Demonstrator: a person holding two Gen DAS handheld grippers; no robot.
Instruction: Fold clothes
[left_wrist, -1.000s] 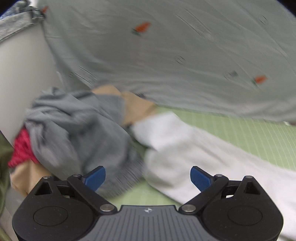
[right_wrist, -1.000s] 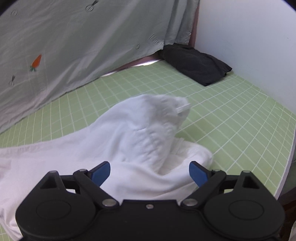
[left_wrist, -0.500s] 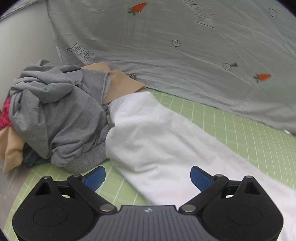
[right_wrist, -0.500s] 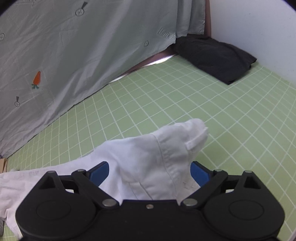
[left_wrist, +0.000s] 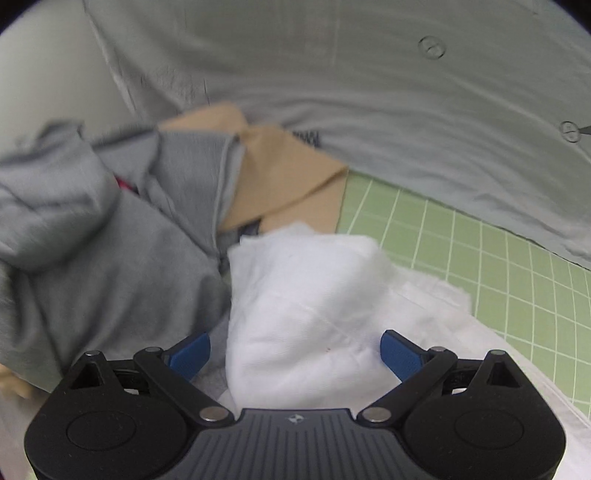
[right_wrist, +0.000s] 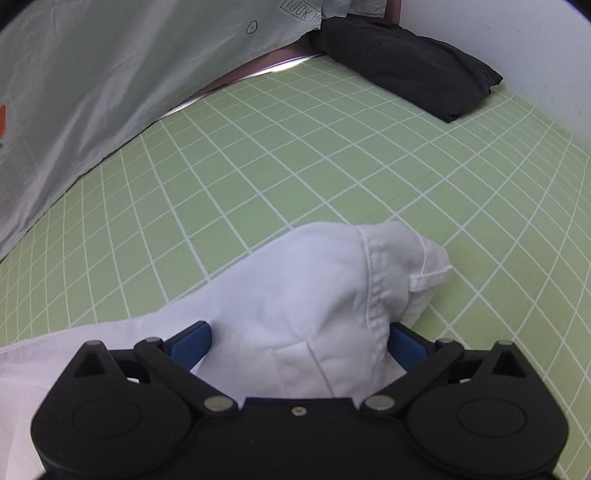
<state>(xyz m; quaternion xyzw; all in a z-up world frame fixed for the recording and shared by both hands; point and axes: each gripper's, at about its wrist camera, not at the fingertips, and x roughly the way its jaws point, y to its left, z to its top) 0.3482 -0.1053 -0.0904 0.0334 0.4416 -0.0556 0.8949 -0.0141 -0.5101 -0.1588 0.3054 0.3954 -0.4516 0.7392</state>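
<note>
1. Green mat (right_wrist: 295, 155) with a white grid, covering the work surface; seen in both views.
2. Pale grey sheet (left_wrist: 369, 92) hung as a backdrop along the far edge of the mat, printed with small circular marks and lettering; part of an orange motif shows at the left edge of the right wrist view.
3. White wall (right_wrist: 517, 33) at the right, meeting the mat's edge.
4. Pale upright panel (left_wrist: 44, 74) at the far left of the left wrist view, beside the sheet.
</note>
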